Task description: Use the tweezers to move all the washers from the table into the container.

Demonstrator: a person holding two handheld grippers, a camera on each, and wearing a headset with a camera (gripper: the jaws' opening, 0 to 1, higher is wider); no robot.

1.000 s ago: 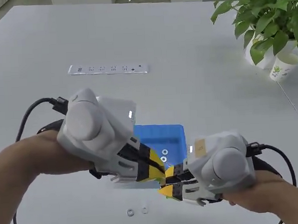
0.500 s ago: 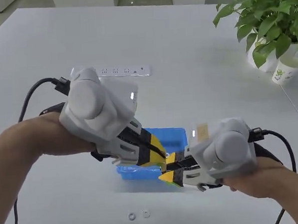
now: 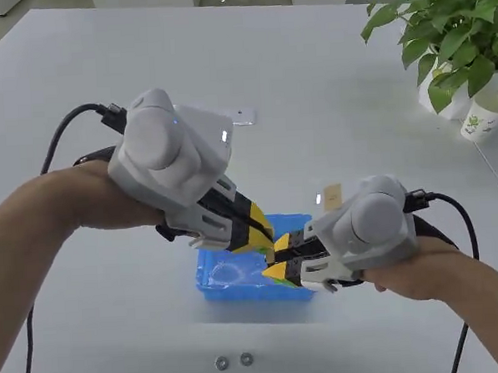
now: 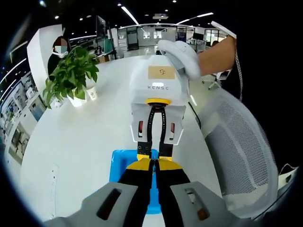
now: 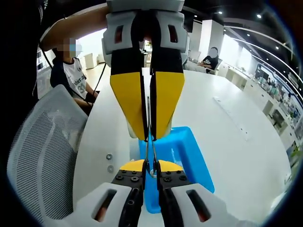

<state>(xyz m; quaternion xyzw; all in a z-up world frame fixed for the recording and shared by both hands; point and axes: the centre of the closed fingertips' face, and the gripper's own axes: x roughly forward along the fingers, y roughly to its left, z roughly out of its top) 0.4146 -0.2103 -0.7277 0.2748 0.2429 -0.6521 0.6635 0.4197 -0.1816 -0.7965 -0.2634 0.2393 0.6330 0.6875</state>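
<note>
Washers (image 3: 221, 363), two side by side, lie on the table (image 3: 328, 107) at 6 o'clock of the blue container (image 3: 238, 289), apart from it. The left gripper (image 3: 267, 242) reaches in from 10 o'clock, its jaws pinched shut on the tweezers (image 5: 148, 113) above the container. The right gripper (image 3: 276, 270) meets it tip to tip from 3 o'clock, jaws closed on the tweezers' other end.

Two small silver metal washers (image 3: 221, 363), one blue rectangular plastic container (image 3: 237, 286), two white hand-held grippers, left (image 3: 267, 240) and right (image 3: 278, 264), one thin metal tweezers (image 5: 148, 137), one green leafy potted plant (image 3: 454, 34), one white power strip (image 5: 231, 118).
</note>
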